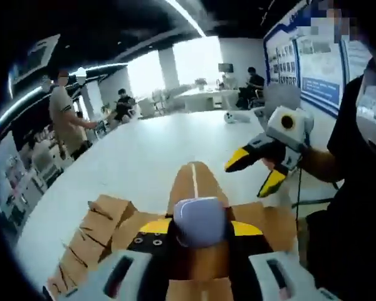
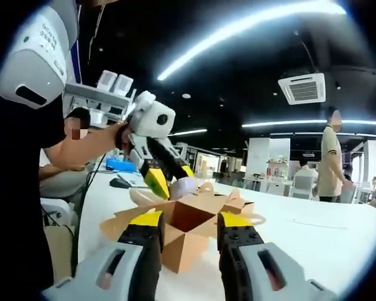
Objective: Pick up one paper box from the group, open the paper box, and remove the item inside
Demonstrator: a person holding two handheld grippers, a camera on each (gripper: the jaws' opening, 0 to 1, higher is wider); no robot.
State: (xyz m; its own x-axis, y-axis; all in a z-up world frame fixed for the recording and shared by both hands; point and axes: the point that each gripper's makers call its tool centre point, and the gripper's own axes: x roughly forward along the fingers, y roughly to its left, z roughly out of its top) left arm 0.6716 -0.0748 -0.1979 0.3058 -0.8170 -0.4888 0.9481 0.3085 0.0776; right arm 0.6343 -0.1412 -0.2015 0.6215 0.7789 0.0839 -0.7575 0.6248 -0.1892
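Observation:
An open brown paper box [image 2: 187,221] stands on the white table [image 2: 313,241], flaps spread. My left gripper [image 1: 199,227] is shut on a pale lavender item [image 1: 200,218] just above the box's flaps [image 1: 266,221]. In the right gripper view the same gripper [image 2: 166,182] comes in from the left and holds the item [image 2: 183,187] over the box's mouth. My right gripper [image 2: 191,219] is open, its yellow-tipped jaws on the near side of the box. In the left gripper view it [image 1: 257,169] hovers open to the right, apart from the box.
Several more folded cardboard boxes [image 1: 91,235] lie stacked at the table's near left. A small white object [image 1: 235,117] sits far across the table [image 1: 144,157]. People stand and sit beyond the table's far edge. The person's dark sleeve [image 1: 357,207] is at the right.

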